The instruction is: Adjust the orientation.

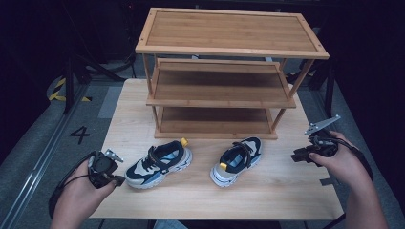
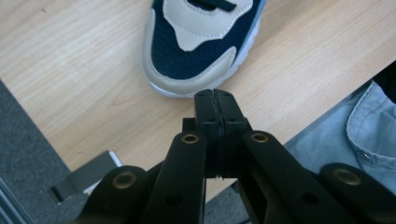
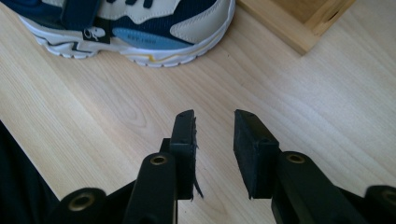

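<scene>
High view: one wooden table (image 1: 286, 191) fills the middle of the frame, and one wooden rack (image 1: 229, 71) with three shelves stands at its upper centre. Two shoes lie in front of the rack, side by side but apart: the left shoe (image 1: 158, 163) at lower centre-left, and the right shoe (image 1: 237, 160) at lower centre, each navy and cream with a white sole and a yellow heel tab. Two hands enter from the bottom edge, each carrying one gripper. The left gripper (image 1: 117, 180) sits at lower left, just beside the toe of the left shoe; contact cannot be told from here. The right gripper (image 1: 297, 155) sits at the right edge of the table, well apart from the right shoe. Left gripper view: the two black jaws of the left gripper (image 2: 215, 100) stand pressed together at the centre of the frame with nothing between them. The toe of the left shoe (image 2: 196, 46) occupies the top centre, just beyond the jaw tips, resting on the table (image 2: 70, 70). One patch of blue denim (image 2: 355, 135) shows at lower right. Right gripper view: the jaws of the right gripper (image 3: 214, 116) stand partly apart at lower centre, holding nothing, with bare table (image 3: 303, 116) between them. One shoe (image 3: 140, 23) lies across the top left, and one corner of the rack (image 3: 299, 23) shows at top right.
</scene>
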Available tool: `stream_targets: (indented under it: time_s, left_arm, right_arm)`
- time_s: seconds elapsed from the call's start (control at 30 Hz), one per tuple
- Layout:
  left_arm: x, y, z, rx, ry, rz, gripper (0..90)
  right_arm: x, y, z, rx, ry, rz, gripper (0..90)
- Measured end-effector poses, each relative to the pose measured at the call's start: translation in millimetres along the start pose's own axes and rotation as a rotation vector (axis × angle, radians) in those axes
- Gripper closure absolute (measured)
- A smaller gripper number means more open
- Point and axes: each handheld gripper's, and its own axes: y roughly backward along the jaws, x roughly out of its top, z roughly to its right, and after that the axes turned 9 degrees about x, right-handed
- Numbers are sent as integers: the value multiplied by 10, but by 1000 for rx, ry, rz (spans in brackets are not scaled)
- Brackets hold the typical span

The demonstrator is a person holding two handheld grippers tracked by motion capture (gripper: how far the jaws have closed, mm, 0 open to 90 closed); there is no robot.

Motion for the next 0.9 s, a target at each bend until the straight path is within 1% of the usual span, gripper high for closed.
stream_targets:
  time_s: [0.07,0.1,0.13,0.17,0.23,0.27,0.3,0.33,0.37,0.43,0.47,0.5,0.53,0.57,0.63,0.7,0.73,0.83,0.9]
  left_arm:
    - [35,-101,31,-29,-15,-28,900]
    - [55,-154,58,-35,-17,-40,900]
    - [73,-212,87,-55,-11,-57,900]
    - [99,-278,107,-60,-28,-78,900]
    - [126,-375,139,-76,-39,-94,900]
    - [138,-409,144,-86,-49,-93,900]
    - [148,-439,140,-104,-54,-75,900]
    - [157,-467,137,-126,-52,-69,900]
    - [168,-505,134,-134,-58,-74,900]
    - [188,-588,151,-136,-55,-93,900]
    - [197,-612,156,-140,-56,-94,900]
    - [208,-644,160,-149,-69,-99,898]
    - [216,-677,167,-147,-76,-101,882]
    - [222,-705,169,-143,-73,-111,874]
    - [226,-740,157,-147,-74,-112,884]
    - [232,-751,144,-139,-78,-114,887]
    - [235,-757,137,-138,-72,-114,892]
    - [247,-766,95,-117,-57,-105,891]
    - [261,-785,52,-121,-38,-89,873]
  right_arm:
    - [18,-2,-4,15,-2,0,695]
    - [23,-10,-3,15,2,-3,691]
    - [27,-16,1,12,7,-5,689]
    - [30,-17,5,12,8,-6,687]
    - [38,-14,9,4,11,-5,687]
    - [41,-11,6,3,12,-4,686]
    - [44,-10,3,5,13,-2,687]
    - [45,-12,0,5,12,-1,688]
    - [46,-17,-2,10,11,-5,688]
    - [47,-49,-2,19,12,-15,687]
    - [49,-66,2,16,12,-19,687]
    - [50,-74,5,16,14,-22,688]
    - [51,-85,3,17,13,-25,687]
    - [53,-92,0,17,12,-23,687]
    - [52,-102,-5,21,13,-24,685]
    - [47,-106,-11,20,13,-24,684]
    - [45,-105,-12,21,13,-24,684]
    - [31,-97,-18,18,10,-18,682]
    - [20,-90,-23,18,6,-15,682]
